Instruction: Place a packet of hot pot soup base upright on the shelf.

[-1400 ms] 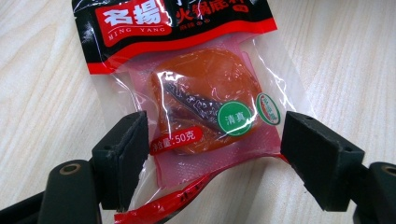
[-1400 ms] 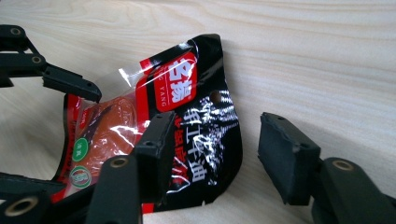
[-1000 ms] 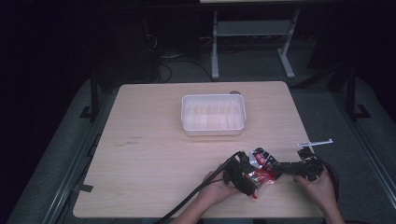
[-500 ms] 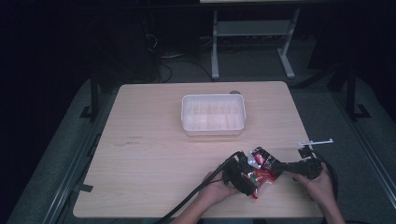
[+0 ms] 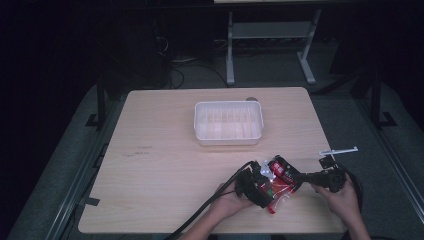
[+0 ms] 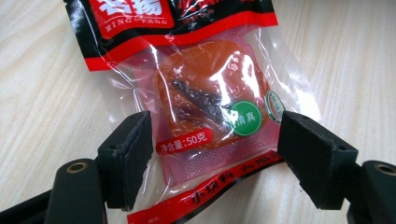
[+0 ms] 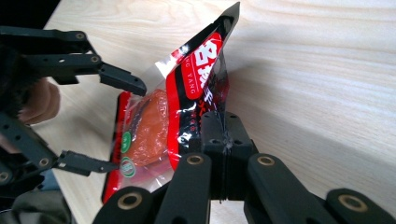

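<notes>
Snack packet (image 5: 279, 184), red and black with a clear window, lower right of centre in the high view, on the wooden table (image 5: 165, 175) near its front edge. Packet sits between the two grippers.

Right gripper (image 7: 223, 135): jaws clenched on the black printed end of the packet, film pinched flat between them. That end is lifted; the top corner of the packet points toward the upper middle of the right gripper view, the rest slopes down to the lower left of the frame.

Left gripper (image 6: 215, 158): jaws spread wide, one either side of the packet's clear lower part, orange contents and a green round label between them. Neither jaw presses the film; contact with the edges cannot be told. In the right gripper view the same gripper's two arms reach in from the left, above and below the window.

White plastic tray (image 5: 229, 137), centre of the high view, well apart from the packet, farther up the table.
</notes>
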`<state>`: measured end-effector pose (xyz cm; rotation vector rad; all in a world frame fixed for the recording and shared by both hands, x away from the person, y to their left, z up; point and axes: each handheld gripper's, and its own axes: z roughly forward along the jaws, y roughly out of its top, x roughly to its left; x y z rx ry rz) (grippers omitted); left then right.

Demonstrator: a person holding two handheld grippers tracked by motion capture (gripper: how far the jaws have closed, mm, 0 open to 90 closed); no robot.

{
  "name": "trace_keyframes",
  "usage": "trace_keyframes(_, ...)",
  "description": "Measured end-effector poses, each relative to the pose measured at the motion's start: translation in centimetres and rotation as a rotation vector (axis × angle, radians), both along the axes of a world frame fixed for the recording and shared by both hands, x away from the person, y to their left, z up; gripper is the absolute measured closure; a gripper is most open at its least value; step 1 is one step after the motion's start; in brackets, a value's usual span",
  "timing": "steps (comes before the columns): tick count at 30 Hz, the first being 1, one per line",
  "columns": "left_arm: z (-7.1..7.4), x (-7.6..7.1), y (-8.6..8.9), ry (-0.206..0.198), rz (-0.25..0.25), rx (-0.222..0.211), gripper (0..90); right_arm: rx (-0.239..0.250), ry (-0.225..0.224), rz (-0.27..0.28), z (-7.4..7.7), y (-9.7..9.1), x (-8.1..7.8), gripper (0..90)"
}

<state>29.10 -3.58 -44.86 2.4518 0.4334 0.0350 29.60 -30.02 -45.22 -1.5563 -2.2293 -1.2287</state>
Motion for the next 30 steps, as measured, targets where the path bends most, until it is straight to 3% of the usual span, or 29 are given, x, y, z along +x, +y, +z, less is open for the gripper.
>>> trace_keyframes(6, 0.8, -0.4, 1.4, -0.024, 0.0, -0.018, 26.2, 0.04, -0.022, 0.009, 1.0, 0.3, -0.3, 89.3)
trace_keyframes(11, 1.3, -0.5, 3.2, -0.027, 0.0, -0.035, 26.5, 0.055, -0.051, 0.013, 2.0, 0.6, -0.5, 89.3)
trace_keyframes(14, 1.5, -0.8, 4.2, -0.049, -0.002, -0.041, 27.2, 0.045, -0.08, 0.008, 2.6, 0.7, -0.6, 89.4)
trace_keyframes(21, 1.6, -1.0, 7.0, -0.057, 0.034, -0.056, 27.2, 0.058, -0.122, 0.009, 4.1, 1.0, -1.0, 89.6)
trace_keyframes(30, 2.0, -0.9, 10.4, -0.069, 0.092, -0.062, 27.1, 0.068, -0.142, 0.025, 5.9, 2.1, -0.8, 89.5)
